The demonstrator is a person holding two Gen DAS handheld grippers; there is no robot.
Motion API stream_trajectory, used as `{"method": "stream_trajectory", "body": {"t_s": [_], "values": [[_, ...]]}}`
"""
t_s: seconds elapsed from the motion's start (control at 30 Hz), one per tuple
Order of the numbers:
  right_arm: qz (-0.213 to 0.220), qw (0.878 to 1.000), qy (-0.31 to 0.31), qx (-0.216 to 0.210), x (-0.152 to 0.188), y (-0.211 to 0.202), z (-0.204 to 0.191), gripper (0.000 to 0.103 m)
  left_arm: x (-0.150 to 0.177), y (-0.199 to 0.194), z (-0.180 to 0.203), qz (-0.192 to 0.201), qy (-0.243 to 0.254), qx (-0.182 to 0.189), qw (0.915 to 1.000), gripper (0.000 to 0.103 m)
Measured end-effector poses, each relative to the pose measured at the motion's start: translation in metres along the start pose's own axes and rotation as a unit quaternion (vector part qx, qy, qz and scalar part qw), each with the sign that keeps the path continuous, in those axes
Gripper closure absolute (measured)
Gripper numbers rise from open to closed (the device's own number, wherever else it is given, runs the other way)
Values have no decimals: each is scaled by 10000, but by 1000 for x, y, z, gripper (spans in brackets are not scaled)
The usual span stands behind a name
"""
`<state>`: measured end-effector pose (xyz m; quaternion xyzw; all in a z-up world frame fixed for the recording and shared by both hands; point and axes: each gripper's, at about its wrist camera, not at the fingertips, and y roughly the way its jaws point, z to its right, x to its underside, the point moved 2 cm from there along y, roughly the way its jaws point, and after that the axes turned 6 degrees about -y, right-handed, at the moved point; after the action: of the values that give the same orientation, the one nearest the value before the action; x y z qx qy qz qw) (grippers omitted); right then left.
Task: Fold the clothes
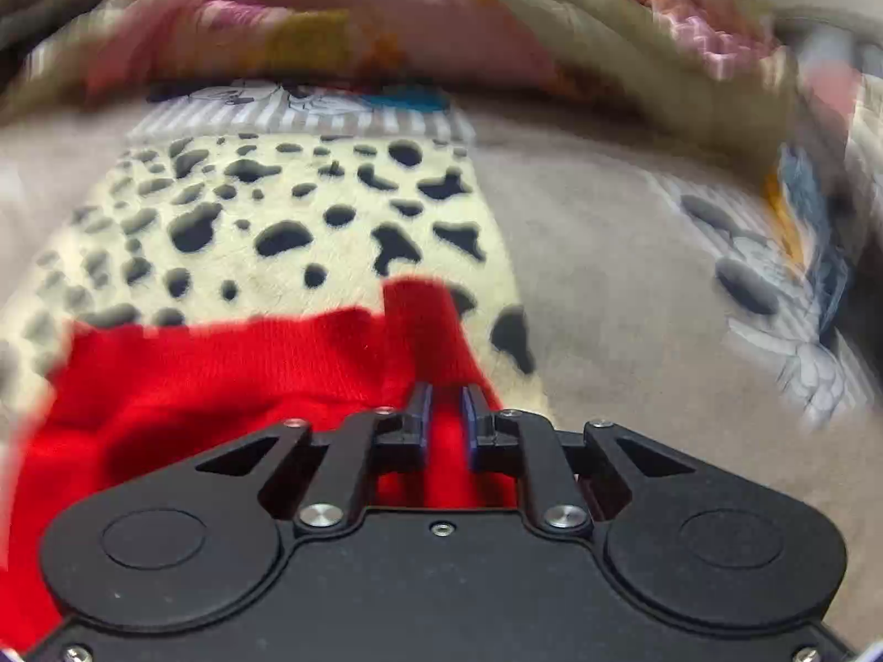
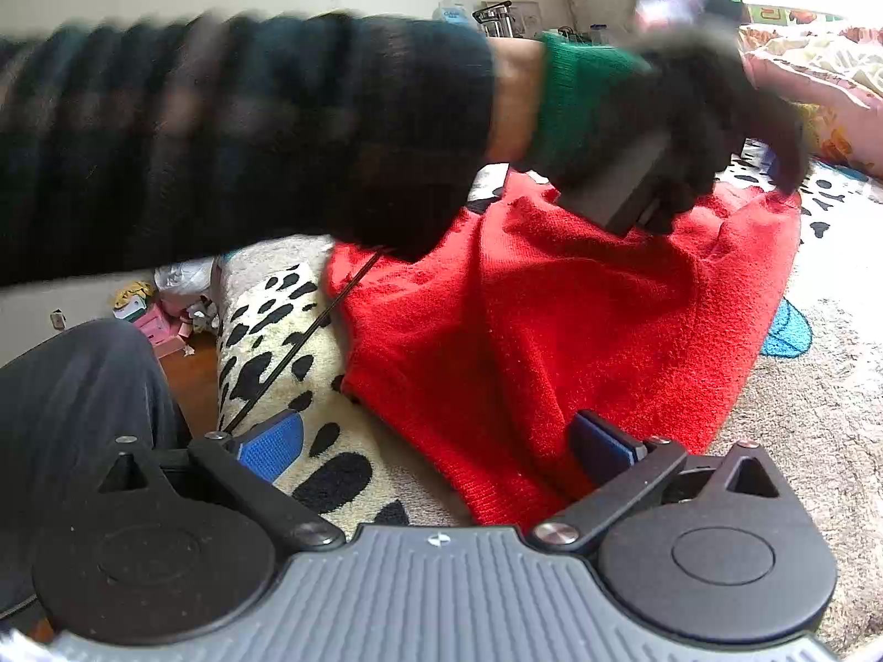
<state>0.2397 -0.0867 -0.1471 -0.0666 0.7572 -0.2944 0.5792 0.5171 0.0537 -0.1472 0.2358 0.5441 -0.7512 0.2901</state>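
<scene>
On the cream blanket with black spots (image 2: 265, 325) lies the red knitted sweater (image 2: 552, 320), one fold pinched between the left gripper (image 1: 446, 414) fingers. Beside its hem, the right gripper (image 2: 436, 441) hovers spread wide, holding nothing.

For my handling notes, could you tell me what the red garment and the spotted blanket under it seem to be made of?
Red garment: probably knitted wool or acrylic, matte, with fuzzy loops and a ribbed hem. Spotted blanket: likely plush fleece, with soft short pile.
</scene>
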Motion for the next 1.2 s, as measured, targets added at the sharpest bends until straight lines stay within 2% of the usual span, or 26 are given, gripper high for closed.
{"method": "stream_trajectory", "body": {"t_s": [0.03, 0.1, 0.13, 0.17, 0.27, 0.33, 0.37, 0.43, 0.47, 0.57, 0.67, 0.7, 0.77, 0.8, 0.83, 0.87, 0.93, 1.0, 1.1, 1.2], "values": [[2, 10000, 5, -4, 0, 0, 0, 0, -6, -6, 1, 92, -84, 53, 9999, 91], [8, 10000, 14, -15, 0, 0, 0, 0, -14, -22, 10, 493, 171, 235, 9984, 90], [7, 10000, 18, -20, 0, 0, 1, 0, -17, -23, 11, 554, 170, 179, 9982, 90], [6, 10000, 21, -24, 0, 0, 1, 0, -19, -17, 9, 464, 127, 49, 9988, 90], [10, 10000, 6, -21, 1, 1, 0, 0, -16, 14, -2, -192, 101, -418, 9989, 90], [14, 10000, 16, -29, 1, 1, 1, 0, -23, 8, -5, -71, -79, -315, 9994, 89], [17, 10000, 28, -40, 0, 1, 1, 0, -25, -3, -3, 128, -45, -321, 9994, 89], [18, 10000, 38, -54, 0, 0, 2, 0, -22, -29, 6, 512, 286, -247, 9980, 89], [16, 10000, 37, -58, 0, 0, 2, 0, -17, -39, 10, 520, 376, -211, 9977, 89], [12, 10000, 27, -54, 0, 0, 1, 0, 11, -57, 23, 400, 716, -159, 9965, 89], [9, 10000, 18, -42, 1, 1, 1, 0, 45, -31, 19, -254, 1019, -293, 9940, 84], [4, 10000, 6, -31, 1, 1, 0, 0, 47, -31, 17, -151, 1002, -267, 9945, 83], [3, 10000, -3, -24, 1, 1, 0, 0, 42, -46, 14, 47, 653, -259, 9975, 80], [9, 10000, 9, -34, 1, 1, 1, 0, 41, -60, 15, 261, 567, -256, 9977, 74], [15, 10000, 22, -43, 1, 1, 1, 0, 42, -76, 15, 459, 604, -279, 9967, 62], [19, 10000, 32, -51, 1, 0, 1, 0, 44, -92, 11, 603, 609, -394, 9955, 57], [20, 10000, 47, -59, 0, 0, 2, 0, 50, -122, -10, 879, 316, -637, 9936, 57], [14, 10000, 30, -37, 0, -1, 1, 0, 57, -150, -40, 1135, -207, -796, 9901, 57], [-8, 10000, -14, 2, 0, -1, 0, 0, 73, -188, -92, 1417, -1162, -1097, 9769, 58], [-26, 10000, -32, 22, 0, -1, -1, 0, 90, -205, -131, 1392, -1993, -1149, 9632, 58]]}}
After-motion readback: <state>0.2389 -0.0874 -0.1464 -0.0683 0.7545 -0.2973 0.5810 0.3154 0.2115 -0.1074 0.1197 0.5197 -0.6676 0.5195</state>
